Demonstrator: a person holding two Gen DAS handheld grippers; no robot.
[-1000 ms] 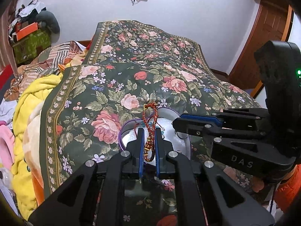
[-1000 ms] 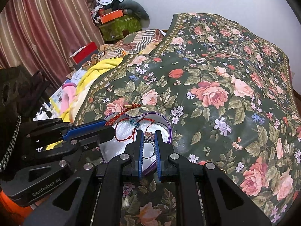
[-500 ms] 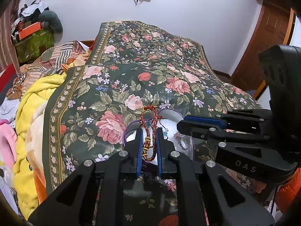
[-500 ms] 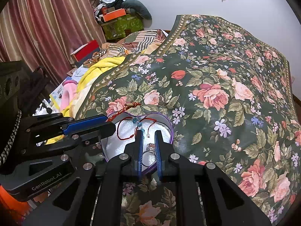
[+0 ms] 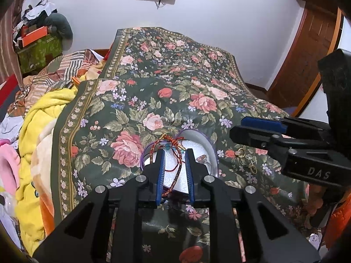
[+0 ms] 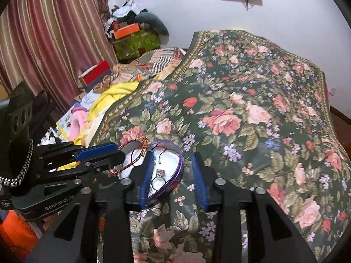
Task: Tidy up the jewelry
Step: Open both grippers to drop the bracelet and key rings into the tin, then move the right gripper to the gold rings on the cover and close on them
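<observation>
Even, fairly bright indoor light fills both fisheye views, with a pale glare on the white wall [image 5: 219, 17], soft shadows under the black tools, strong barrel bending and dark vignetting at the corners, and slight blur on the near tool bodies.

Glossy silver-lined tray [image 6: 170, 164], braided cord bracelet [image 5: 175, 171], floral cloth bedspread [image 5: 175, 83].

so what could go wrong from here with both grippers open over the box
1. The red braided bracelet drapes over the rim of the heart-shaped box; part hangs outside and could slide off onto the floral bedspread.
2. The cord lies between the open fingers of the left hand-held gripper, so pulling back might snag it.
3. Gold earrings lying loose on the busy pattern are easy to miss.
</observation>
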